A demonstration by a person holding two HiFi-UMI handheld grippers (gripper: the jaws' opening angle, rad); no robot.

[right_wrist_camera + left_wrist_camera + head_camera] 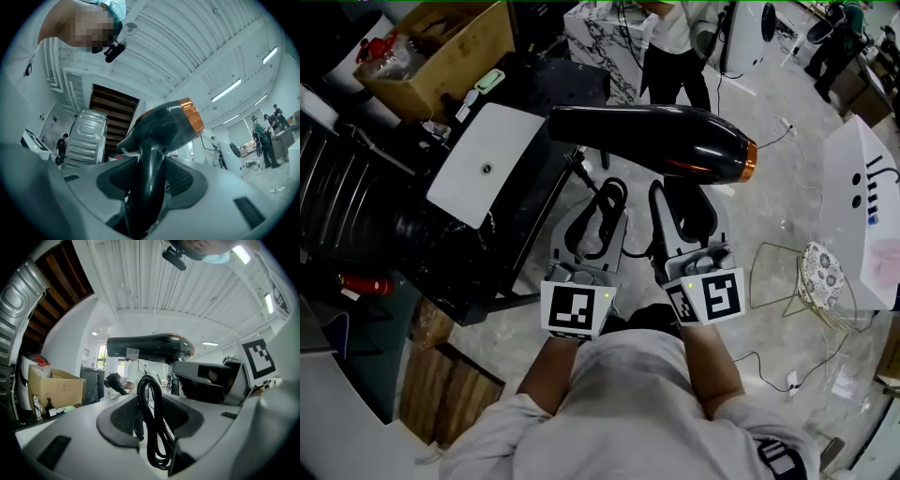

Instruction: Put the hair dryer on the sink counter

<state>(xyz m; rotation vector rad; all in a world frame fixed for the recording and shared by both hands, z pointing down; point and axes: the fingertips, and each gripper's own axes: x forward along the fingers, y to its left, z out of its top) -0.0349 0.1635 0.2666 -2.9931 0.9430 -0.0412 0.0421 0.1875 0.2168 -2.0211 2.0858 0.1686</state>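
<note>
While the right gripper pinches the glossy hair dryer, the left gripper clamps its looped cord beside the counter's edge.

Ceiling strip lights glow bright above the hair dryer, laying a soft sheen along its black barrel. Right of the hair dryer the floor is pale and evenly lit; left of it lies deep shadow. Both gripper views bulge, with dark rounded corners and soft close-up focus.
</note>
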